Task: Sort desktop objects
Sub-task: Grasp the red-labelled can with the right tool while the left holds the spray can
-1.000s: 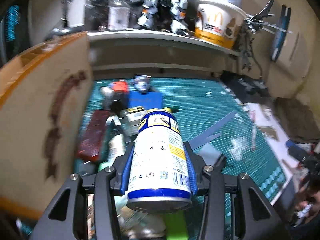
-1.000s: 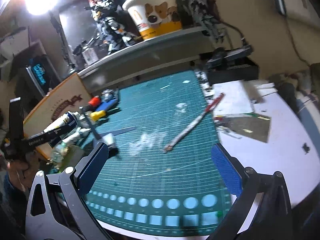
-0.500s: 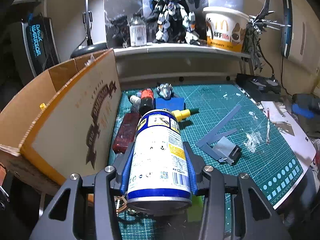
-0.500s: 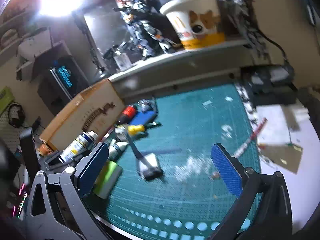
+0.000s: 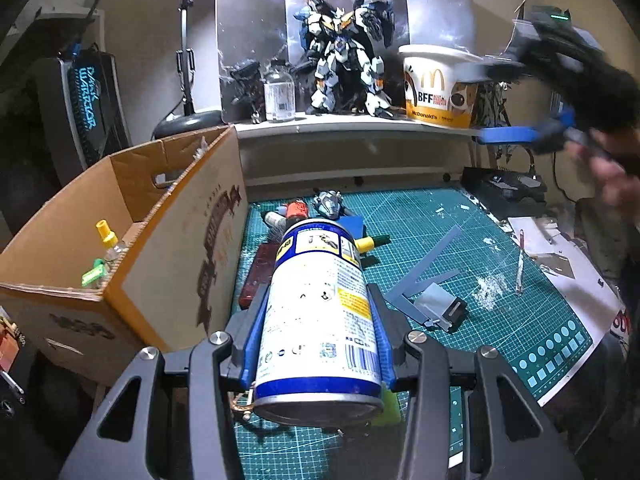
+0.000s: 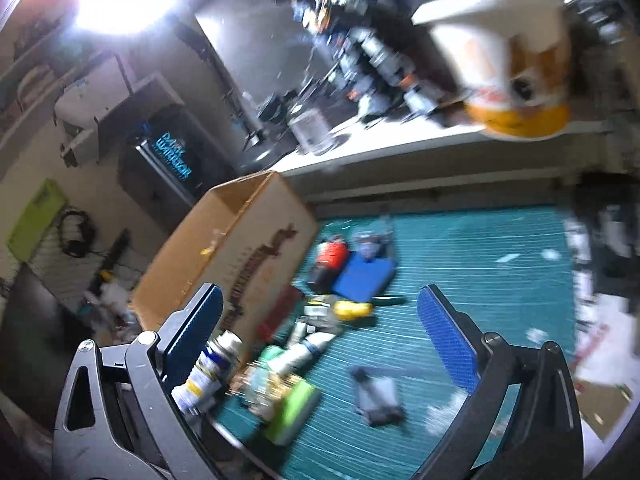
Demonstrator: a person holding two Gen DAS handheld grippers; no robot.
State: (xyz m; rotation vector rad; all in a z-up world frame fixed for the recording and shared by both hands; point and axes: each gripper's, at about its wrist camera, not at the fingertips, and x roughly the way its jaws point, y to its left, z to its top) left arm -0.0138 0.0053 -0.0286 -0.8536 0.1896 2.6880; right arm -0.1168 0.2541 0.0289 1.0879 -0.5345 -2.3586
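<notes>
My left gripper (image 5: 318, 312) is shut on a white and blue spray can (image 5: 320, 312) and holds it above the green cutting mat (image 5: 500, 312), beside an open cardboard box (image 5: 160, 248). The can also shows low left in the blurred right wrist view (image 6: 208, 368). My right gripper (image 6: 320, 320) is open and empty, high above the mat; it shows blurred at the upper right of the left wrist view (image 5: 532, 132). Loose objects lie by the box: a red-capped bottle (image 6: 332, 256), a blue block (image 6: 366, 276), a yellow-capped item (image 6: 352, 310), a green block (image 6: 292, 412).
The box holds small bottles (image 5: 106, 240). A grey scraper tool (image 5: 440, 308) and a thin stick (image 5: 520, 264) lie on the mat. A shelf (image 5: 360, 124) at the back carries a robot model (image 5: 344, 60) and a paper bucket (image 5: 440, 88). White paper (image 5: 560, 264) lies right.
My left gripper has lifted and pulled back with the can, level with the box's open top. My right gripper has risen and swung left, towards the box and the object pile.
</notes>
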